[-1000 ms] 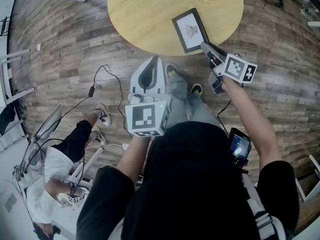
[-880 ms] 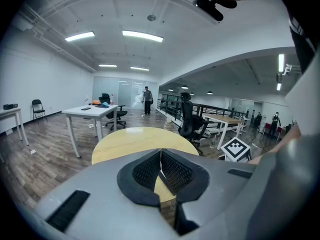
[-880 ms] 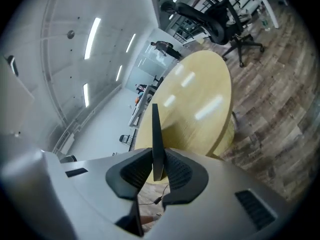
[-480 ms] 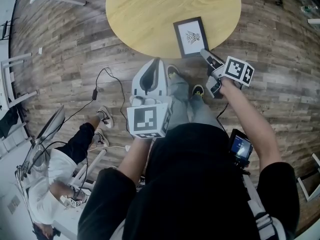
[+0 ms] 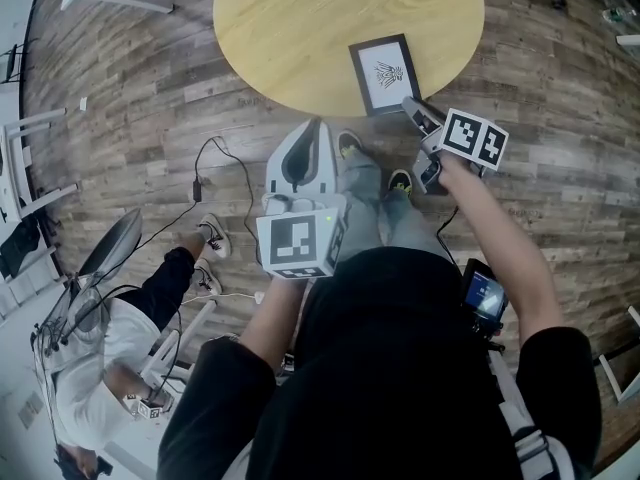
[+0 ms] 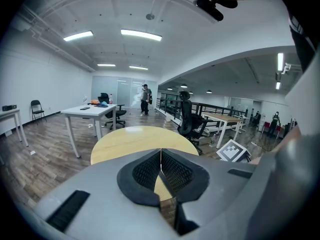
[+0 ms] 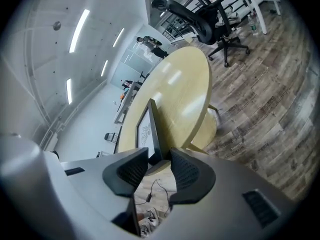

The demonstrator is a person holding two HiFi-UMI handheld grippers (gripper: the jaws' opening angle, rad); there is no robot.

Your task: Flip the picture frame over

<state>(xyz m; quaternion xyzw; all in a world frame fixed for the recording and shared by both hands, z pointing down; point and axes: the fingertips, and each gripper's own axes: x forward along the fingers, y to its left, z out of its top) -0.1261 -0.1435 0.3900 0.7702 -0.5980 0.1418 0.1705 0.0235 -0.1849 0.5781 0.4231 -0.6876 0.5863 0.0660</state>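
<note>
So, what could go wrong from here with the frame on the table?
1. The frame lies close to the table's near edge; a push from the right claw could slide it off.
2. The right claw's jaws are opening with only the frame's near corner between them; so small a grip may slip during the flip.
3. The left claw is shut and off the table, so it probably cannot steady the frame.

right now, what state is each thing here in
black picture frame with a white drawing: lying on the table, drawing side up, near corner between the right claw's jaws
round yellow wooden table: carries the frame near its edge
left claw: shut, empty
right claw: jaws opening, pads not pressing the frame
</note>
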